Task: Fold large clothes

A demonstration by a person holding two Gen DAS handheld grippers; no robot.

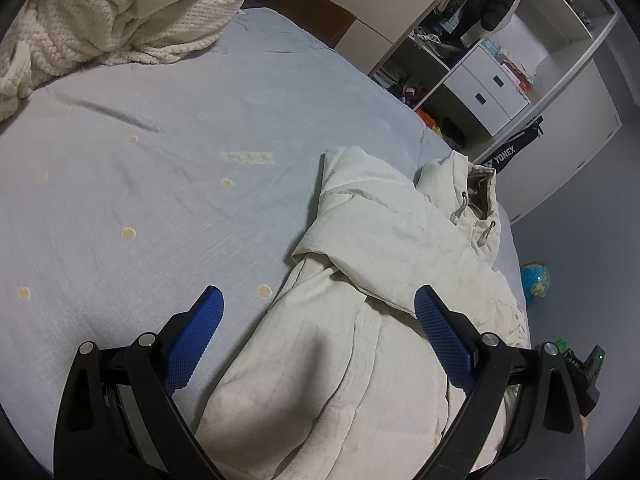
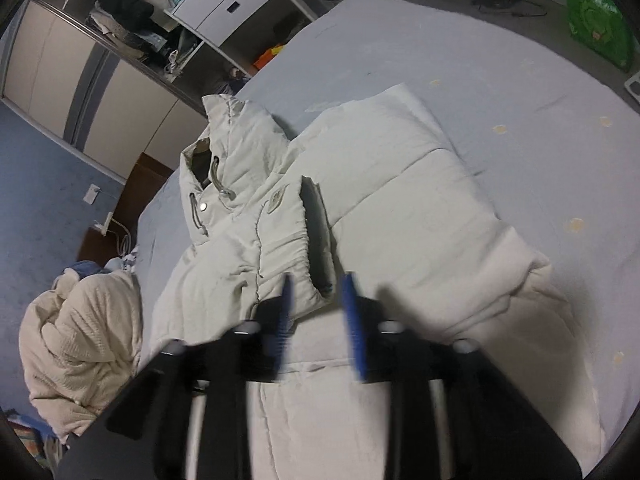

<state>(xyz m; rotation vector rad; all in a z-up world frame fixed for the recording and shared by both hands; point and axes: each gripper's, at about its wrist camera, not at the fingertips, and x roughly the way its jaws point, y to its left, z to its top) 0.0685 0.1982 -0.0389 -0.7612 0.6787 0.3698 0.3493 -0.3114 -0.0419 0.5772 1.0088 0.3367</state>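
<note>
A cream padded hooded jacket [image 1: 384, 280] lies on the pale blue bed sheet [image 1: 140, 168], with a sleeve folded across its body. My left gripper [image 1: 318, 300] is wide open and empty, hovering above the jacket's lower part. In the right wrist view the jacket [image 2: 380, 208] lies front up, collar and drawcords toward the wardrobe. My right gripper [image 2: 318, 280] is blurred from motion, its blue fingers [image 2: 354, 312] partly apart over the cuff of the folded sleeve [image 2: 288, 248]. Nothing sits between them.
A cream knitted blanket [image 1: 108, 12] is bunched at the far end of the bed; it also shows in the right wrist view [image 2: 80, 340]. An open wardrobe [image 1: 480, 64], a Yonex bag [image 1: 508, 152] and a globe [image 1: 536, 280] stand beyond the bed edge. A green bag [image 2: 592, 12] stands on the floor.
</note>
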